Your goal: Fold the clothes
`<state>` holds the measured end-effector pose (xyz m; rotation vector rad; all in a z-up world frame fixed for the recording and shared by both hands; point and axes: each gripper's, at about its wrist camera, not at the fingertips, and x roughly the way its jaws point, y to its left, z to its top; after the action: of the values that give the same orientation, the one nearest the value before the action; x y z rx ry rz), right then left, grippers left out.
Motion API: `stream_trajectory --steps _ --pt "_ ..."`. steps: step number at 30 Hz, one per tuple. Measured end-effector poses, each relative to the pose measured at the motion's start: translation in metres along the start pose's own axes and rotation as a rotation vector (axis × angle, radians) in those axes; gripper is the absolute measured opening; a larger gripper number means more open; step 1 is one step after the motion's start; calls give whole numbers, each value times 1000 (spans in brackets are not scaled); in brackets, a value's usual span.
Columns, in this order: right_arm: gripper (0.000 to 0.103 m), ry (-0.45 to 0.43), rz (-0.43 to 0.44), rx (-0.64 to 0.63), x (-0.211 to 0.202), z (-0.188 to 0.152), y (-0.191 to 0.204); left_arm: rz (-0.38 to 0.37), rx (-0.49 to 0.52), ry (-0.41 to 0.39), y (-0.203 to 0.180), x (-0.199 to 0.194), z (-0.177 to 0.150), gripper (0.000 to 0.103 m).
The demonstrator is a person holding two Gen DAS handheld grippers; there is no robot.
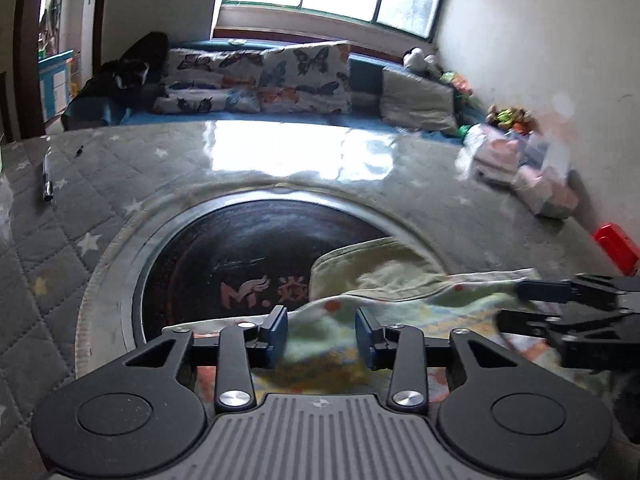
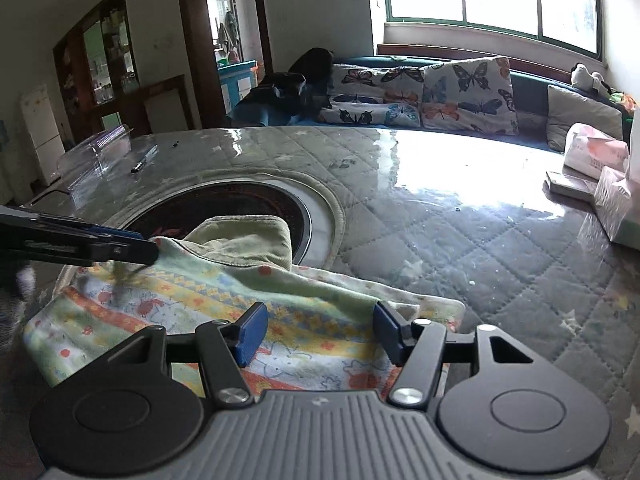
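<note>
From the left wrist view, the left gripper [image 1: 321, 334] hangs just over the near part of a small printed garment [image 1: 400, 300], its blue pads apart with cloth showing between them and nothing pinched. The garment lies on the quilted table cover [image 1: 120, 184], partly over the dark round inset [image 1: 248, 248], its pale green ribbed band [image 1: 360, 256] folded toward the far side. At the right edge the right gripper [image 1: 560, 300] appears side-on; whether it grips cannot be told there. From the right wrist view, the right gripper [image 2: 320, 332] sits over the garment [image 2: 200, 304] near its right end, fingers spread wide and empty, while the left gripper [image 2: 152, 250] reaches in from the left, its tip at the raised fold beside the ribbed band [image 2: 248, 236]. The cloth looks light, thin and limp, so it will likely sag and crease; pinching an edge or corner, not the middle, seems best.
</note>
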<state>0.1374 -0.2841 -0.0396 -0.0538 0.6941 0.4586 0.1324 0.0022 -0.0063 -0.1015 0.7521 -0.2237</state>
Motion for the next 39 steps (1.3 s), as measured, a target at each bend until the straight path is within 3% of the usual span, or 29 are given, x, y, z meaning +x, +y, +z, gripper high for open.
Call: stream_trajectory --steps 8,12,21,29,39 --pt "65 -19 -4 -33 -10 5 12 19 6 -17 -1 -6 1 39" --pt "67 -35 30 -92 -12 7 34 -20 32 -37 -12 -21 -1 40" --pt "69 -10 8 -192 8 -1 67 -59 74 -22 -34 -22 -15 43" --pt "72 -16 8 -243 -7 -11 76 -61 99 -15 -35 -26 -29 54" --pt "72 -27 3 -250 -48 -40 73 -55 120 -20 -37 -45 -50 57"
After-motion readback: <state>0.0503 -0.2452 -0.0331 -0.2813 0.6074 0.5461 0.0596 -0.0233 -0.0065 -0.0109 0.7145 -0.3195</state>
